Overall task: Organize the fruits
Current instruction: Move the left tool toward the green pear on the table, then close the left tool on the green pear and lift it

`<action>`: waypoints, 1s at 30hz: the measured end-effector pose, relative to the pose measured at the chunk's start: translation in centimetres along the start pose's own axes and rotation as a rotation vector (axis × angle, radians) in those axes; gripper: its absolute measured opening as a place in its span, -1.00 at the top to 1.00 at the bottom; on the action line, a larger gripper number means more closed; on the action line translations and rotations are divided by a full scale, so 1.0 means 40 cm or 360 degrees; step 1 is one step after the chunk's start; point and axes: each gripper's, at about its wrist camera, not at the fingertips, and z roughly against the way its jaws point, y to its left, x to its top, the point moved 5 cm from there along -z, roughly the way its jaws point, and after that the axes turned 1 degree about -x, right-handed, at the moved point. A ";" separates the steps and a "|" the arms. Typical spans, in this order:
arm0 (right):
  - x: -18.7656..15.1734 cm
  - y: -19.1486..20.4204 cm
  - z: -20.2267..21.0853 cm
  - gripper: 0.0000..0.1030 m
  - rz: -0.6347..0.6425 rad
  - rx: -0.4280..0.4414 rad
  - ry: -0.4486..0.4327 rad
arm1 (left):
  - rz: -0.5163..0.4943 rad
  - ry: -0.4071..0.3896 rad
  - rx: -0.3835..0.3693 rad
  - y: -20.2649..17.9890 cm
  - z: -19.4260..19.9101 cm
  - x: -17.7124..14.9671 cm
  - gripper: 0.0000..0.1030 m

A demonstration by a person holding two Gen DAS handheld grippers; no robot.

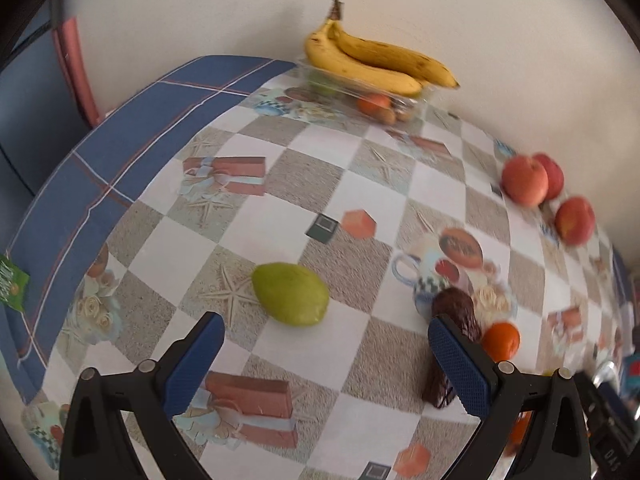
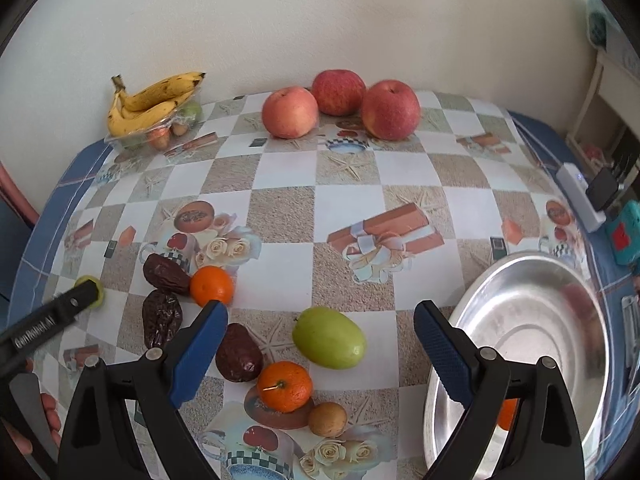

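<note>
My left gripper [image 1: 326, 340] is open, just short of a green fruit [image 1: 290, 294] on the checked tablecloth. My right gripper [image 2: 320, 332] is open, with a second green fruit [image 2: 329, 343] between its fingers, not touching them. Around it lie dark dates [image 2: 239, 352], two oranges [image 2: 284, 386] [image 2: 211, 285] and a small brown fruit [image 2: 327, 419]. A steel bowl [image 2: 532, 308] at right holds an orange [image 2: 507, 414]. Three apples [image 2: 290, 112] sit at the back. The left gripper's body [image 2: 48, 320] shows at left, over the first green fruit.
A clear plastic tray [image 2: 132, 140] at the back left holds bananas [image 2: 152, 104] and small fruits. A white power strip [image 2: 580, 196] and a teal object [image 2: 626, 236] lie at the right edge. A green packet [image 1: 12, 284] lies at the table's left edge.
</note>
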 end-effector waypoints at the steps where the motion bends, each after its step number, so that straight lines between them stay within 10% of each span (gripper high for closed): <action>1: -0.001 -0.006 -0.004 -0.84 -0.0018 0.0005 0.0010 | 0.0012 -0.0015 -0.0004 0.003 -0.003 0.006 -1.00; 16: -0.023 -0.021 -0.056 -0.69 -0.0068 0.0023 0.0122 | 0.0245 0.0175 -0.0204 0.050 -0.103 0.005 -0.99; 20: -0.028 -0.020 -0.065 -0.39 -0.0069 0.0025 0.0145 | 0.0301 0.0146 -0.0215 0.069 -0.104 0.019 -0.97; 30: -0.037 -0.038 -0.089 -0.20 -0.0120 0.0031 0.0195 | 0.0340 0.0140 -0.0205 0.090 -0.133 0.040 -0.19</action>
